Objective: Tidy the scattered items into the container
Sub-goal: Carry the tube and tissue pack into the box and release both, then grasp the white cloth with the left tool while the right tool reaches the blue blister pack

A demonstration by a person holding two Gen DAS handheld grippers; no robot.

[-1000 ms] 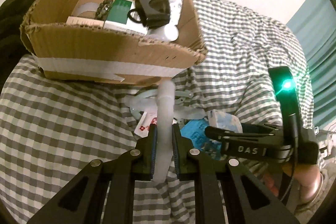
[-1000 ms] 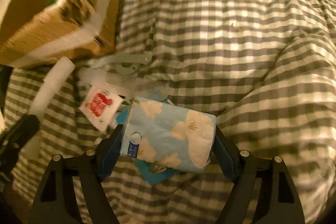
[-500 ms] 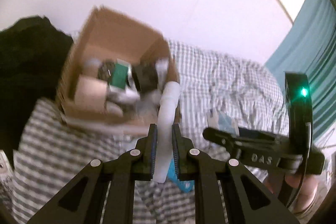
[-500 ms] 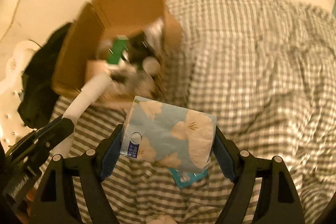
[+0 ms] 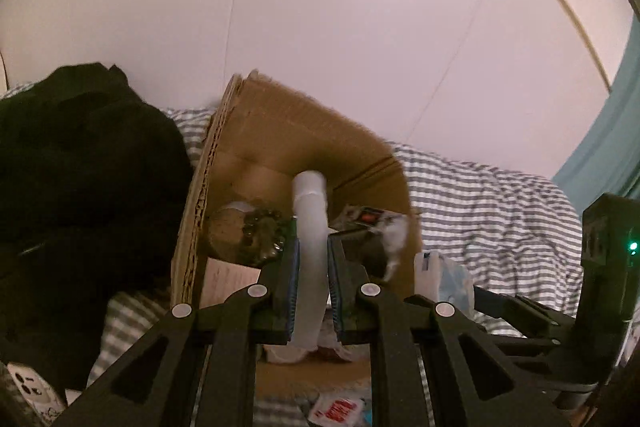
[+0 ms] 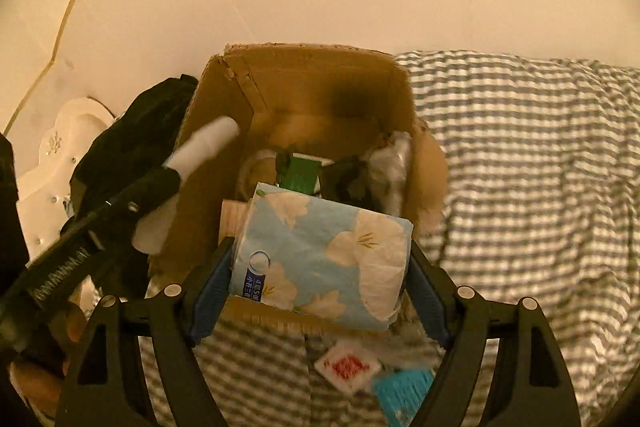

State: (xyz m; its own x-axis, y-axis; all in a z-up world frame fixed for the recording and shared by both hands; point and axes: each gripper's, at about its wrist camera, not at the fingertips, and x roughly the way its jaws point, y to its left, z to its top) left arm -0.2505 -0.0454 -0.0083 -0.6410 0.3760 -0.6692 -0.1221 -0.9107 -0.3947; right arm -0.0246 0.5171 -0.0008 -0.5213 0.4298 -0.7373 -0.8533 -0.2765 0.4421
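My left gripper (image 5: pixel 312 267) is shut on a white plastic tube (image 5: pixel 310 223) and holds it above the open cardboard box (image 5: pixel 304 131). The tube (image 6: pixel 200 147) and left gripper (image 6: pixel 120 203) also show in the right wrist view at the box's left wall. My right gripper (image 6: pixel 320 263) is shut on a light blue flowered tissue pack (image 6: pixel 324 255) and holds it over the near edge of the box (image 6: pixel 304 83). The box holds a green carton (image 6: pixel 300 177), a black item (image 6: pixel 344 179) and other things.
A black garment (image 5: pixel 80 179) lies left of the box on the checked bedding (image 6: pixel 520 167). A small white sachet with red print (image 6: pixel 346 365) and a blue packet (image 6: pixel 400 389) lie on the bedding in front of the box. A wall stands behind.
Both grippers have lifted off the bedding and moved forward toward the box, each carrying its item. The box now sits right under and ahead of them.
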